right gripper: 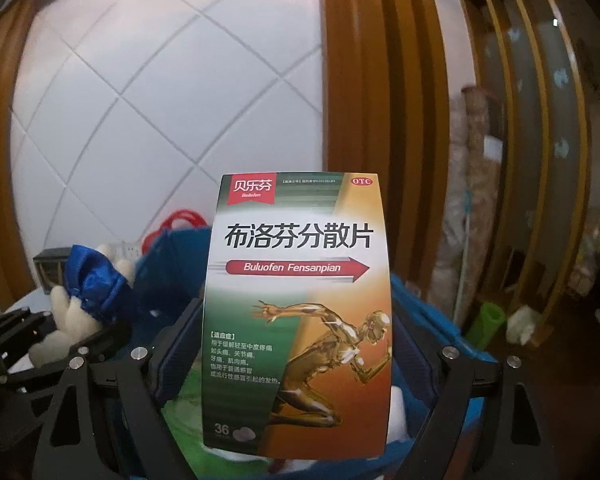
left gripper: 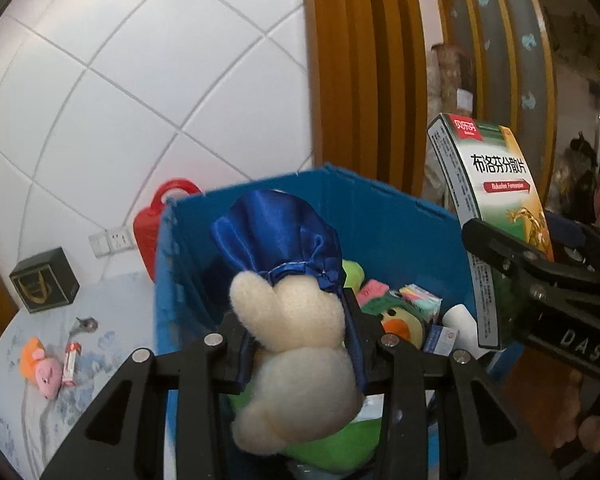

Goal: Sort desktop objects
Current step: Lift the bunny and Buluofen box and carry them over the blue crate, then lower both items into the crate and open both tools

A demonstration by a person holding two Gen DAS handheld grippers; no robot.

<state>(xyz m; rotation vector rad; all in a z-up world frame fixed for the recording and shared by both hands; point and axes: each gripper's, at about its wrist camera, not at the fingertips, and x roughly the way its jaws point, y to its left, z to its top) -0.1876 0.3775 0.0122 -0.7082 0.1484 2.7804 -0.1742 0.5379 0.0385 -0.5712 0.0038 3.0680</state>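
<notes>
My left gripper (left gripper: 300, 344) is shut on a cream plush toy with a blue satin dress (left gripper: 296, 312), held above the open blue bin (left gripper: 380, 216). My right gripper (right gripper: 296, 360) is shut on an upright ibuprofen medicine box (right gripper: 300, 312), also above the bin (right gripper: 432, 304). In the left wrist view the box (left gripper: 492, 200) and the right gripper (left gripper: 540, 276) stand at the right. In the right wrist view the plush (right gripper: 88, 300) and the left gripper (right gripper: 40, 340) stand at the left. Inside the bin lie a green duck plush (left gripper: 400, 320), small boxes and a white bottle (left gripper: 460, 324).
On the marbled table (left gripper: 112, 304) left of the bin lie an orange and pink plush (left gripper: 40, 368), a small red and white tube (left gripper: 71, 362), a metal piece (left gripper: 85, 325) and a black box (left gripper: 44, 280). A red case (left gripper: 152, 224) stands behind the bin against the tiled wall.
</notes>
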